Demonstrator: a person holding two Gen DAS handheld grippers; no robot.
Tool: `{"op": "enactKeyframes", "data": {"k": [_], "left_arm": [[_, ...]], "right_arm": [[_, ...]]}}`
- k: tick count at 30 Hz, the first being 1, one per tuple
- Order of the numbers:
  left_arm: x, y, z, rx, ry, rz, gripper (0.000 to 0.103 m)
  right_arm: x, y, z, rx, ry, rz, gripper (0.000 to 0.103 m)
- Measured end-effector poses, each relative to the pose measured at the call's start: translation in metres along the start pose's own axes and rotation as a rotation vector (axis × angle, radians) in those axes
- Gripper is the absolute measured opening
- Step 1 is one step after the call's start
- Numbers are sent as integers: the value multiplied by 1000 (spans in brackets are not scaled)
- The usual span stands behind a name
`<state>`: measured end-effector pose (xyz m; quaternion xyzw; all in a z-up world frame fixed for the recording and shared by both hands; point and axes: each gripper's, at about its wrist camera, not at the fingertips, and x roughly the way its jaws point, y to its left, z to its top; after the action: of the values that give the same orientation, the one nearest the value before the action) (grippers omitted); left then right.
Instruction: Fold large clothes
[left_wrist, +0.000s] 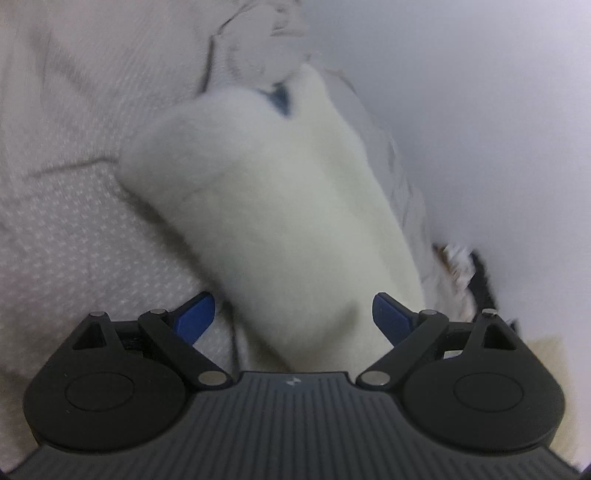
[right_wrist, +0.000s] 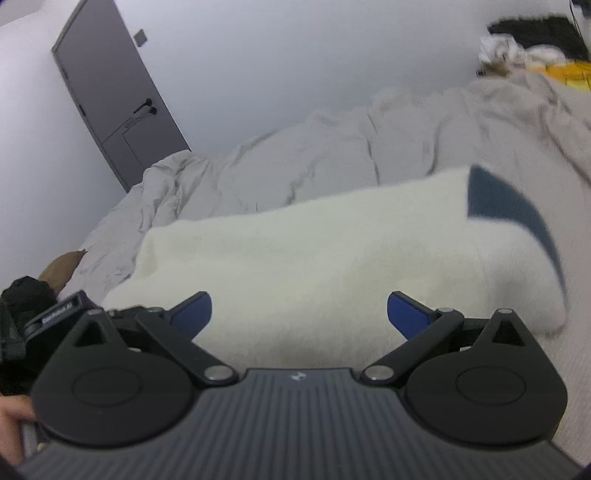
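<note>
A fluffy white garment (left_wrist: 266, 206) with a dark blue collar lining (left_wrist: 280, 98) lies folded into a long strip on the bed. My left gripper (left_wrist: 293, 317) is open, its blue pads (left_wrist: 195, 317) on either side of the garment's near end, not closed on it. In the right wrist view the same garment (right_wrist: 314, 266) lies across the frame with its blue lining (right_wrist: 506, 203) at the right. My right gripper (right_wrist: 299, 317) is open just above the garment's near edge, holding nothing.
The garment rests on a rumpled light grey bedsheet (right_wrist: 332, 147). A white wall and a grey door (right_wrist: 110, 92) stand behind. A pile of clothes (right_wrist: 535, 48) lies at the far right. The left gripper's body (right_wrist: 55, 317) shows at the left.
</note>
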<state>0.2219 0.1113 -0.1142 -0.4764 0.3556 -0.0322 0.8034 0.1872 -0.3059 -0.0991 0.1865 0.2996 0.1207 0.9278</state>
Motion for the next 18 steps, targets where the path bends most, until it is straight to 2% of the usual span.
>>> {"op": "enactKeyframes", "data": {"k": [3,11,14,18], "left_arm": [[5,6,7,-39,-17,-56,91],[7,14,21,-92,-66,-214,91],[2,14,23,-92,-78,-265,91],[4,16,20,-117,-83,-274,91]], "right_arm": [[6,-4,-6,89,33,55,103],[43,-26,-38,455,196,332,103],[59,-26,-43,534,219,391,103],[83,-23,-48,619,234,438,103]]}}
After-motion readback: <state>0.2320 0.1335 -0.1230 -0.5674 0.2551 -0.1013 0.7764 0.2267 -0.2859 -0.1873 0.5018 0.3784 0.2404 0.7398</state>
